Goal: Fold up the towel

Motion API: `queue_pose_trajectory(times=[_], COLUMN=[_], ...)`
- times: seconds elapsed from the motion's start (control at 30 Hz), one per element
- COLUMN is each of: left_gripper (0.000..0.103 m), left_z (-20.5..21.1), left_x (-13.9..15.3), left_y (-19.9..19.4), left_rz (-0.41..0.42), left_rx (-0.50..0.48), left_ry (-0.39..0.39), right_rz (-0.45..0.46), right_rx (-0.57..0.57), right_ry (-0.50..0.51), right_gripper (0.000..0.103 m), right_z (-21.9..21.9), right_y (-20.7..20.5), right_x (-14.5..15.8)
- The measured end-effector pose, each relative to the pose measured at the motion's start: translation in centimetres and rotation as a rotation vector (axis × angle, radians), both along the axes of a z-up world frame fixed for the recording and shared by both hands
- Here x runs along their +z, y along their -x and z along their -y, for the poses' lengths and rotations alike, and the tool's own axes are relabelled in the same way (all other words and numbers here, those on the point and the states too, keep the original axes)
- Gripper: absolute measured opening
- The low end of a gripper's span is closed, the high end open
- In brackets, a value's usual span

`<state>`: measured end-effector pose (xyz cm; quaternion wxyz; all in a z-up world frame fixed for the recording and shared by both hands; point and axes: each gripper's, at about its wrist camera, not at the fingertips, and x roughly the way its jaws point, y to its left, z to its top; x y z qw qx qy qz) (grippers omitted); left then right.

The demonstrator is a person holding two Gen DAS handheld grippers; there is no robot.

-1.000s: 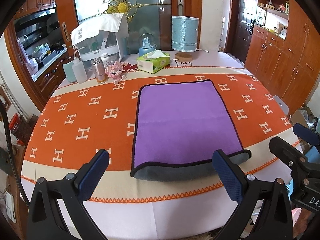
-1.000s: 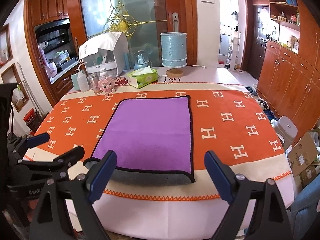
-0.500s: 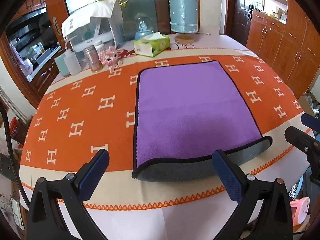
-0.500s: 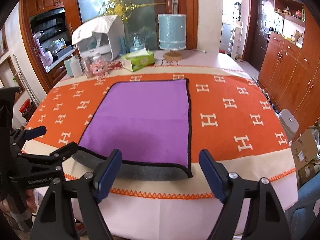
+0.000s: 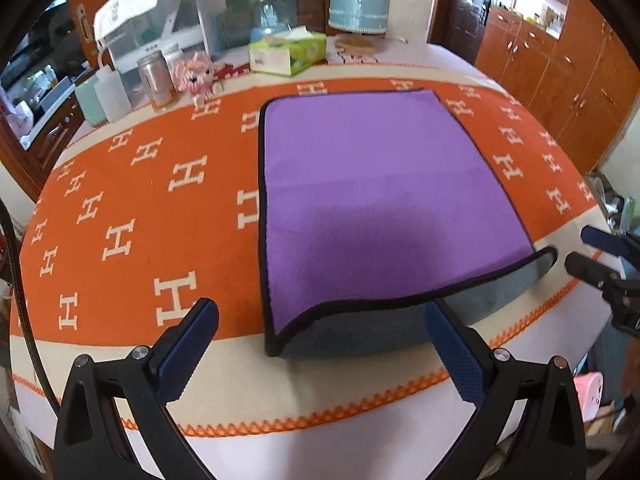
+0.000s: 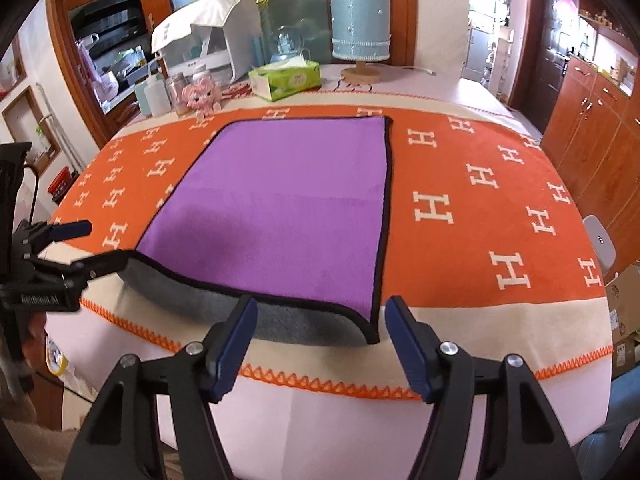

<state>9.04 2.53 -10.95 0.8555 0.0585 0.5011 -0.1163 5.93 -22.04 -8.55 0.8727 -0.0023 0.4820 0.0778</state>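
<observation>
A purple towel (image 5: 372,192) with a black hem and grey underside lies folded over on the orange tablecloth; its grey lower layer shows along the near edge. It also shows in the right wrist view (image 6: 288,208). My left gripper (image 5: 320,344) is open, just short of the towel's near left corner. My right gripper (image 6: 320,336) is open but narrower, its fingers either side of the near right corner. Each gripper appears at the edge of the other's view, the right one (image 5: 600,260) and the left one (image 6: 72,248).
At the table's far side stand a tissue box (image 5: 288,56), a blue lamp (image 5: 360,4), a pink toy (image 5: 194,78), bottles and jars (image 5: 156,80) and a white appliance (image 6: 208,44). Wooden cabinets (image 6: 600,128) line the right wall. The table's near edge (image 6: 360,392) is just ahead.
Both grippers have moved forward and down toward the towel's near edge. The right gripper's fingers have narrowed around the near right corner. The towel has not moved.
</observation>
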Motion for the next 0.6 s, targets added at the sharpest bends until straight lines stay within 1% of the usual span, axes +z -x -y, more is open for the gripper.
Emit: queue_pose_trajectory(times=[0.1,0.2,0.27,0.37,0.43,0.47,0.53,0.6], left_gripper=[0.102,0.102,0.097,0.091,0.084,0.082,0.076,0.073], left_z=[-0.7,-1.7,-1.9,-1.9,-1.8,-1.7,-1.7,-1.6], left_x=[-0.9,-1.7,-2.0,-2.5,-2.7,-2.8,-3.0,-3.2], left_y=[-0.4,-0.8,-0.9,-1.1,-1.1,-1.1,-1.3,-1.5], left_rz=[-0.027,-0.068,-0.089,-0.09,-0.093,-0.099,-0.111,-0.123], left_rx=[-0.013,-0.037,-0.057,-0.092,-0.123,-0.138,-0.167,-0.192], left_ry=[-0.009,0.036,0.05,0.021,0.005,0.006,0.009,0.013], right_rz=[-0.018,-0.042,-0.054,-0.064,-0.059,-0.058,-0.061,-0.073], right_rx=[0.033,0.067,0.083,0.121,0.149,0.162,0.183,0.194], right_ry=[-0.007,-0.014,-0.009,0.002,0.019,0.028,0.038,0.038], right_gripper=[0.061,0.055,0.051,0.05,0.049,0.048,0.045,0.039], right_z=[0.4,0.7,0.8,0.8,0.7,0.7,0.9,1.2], right_y=[-0.2,-0.5,-0.7,-1.0,-1.1,-1.2,-1.4,-1.6], right_x=[-0.7,-1.5,-1.9,-2.3,-2.5,-2.5,-2.7,-2.9])
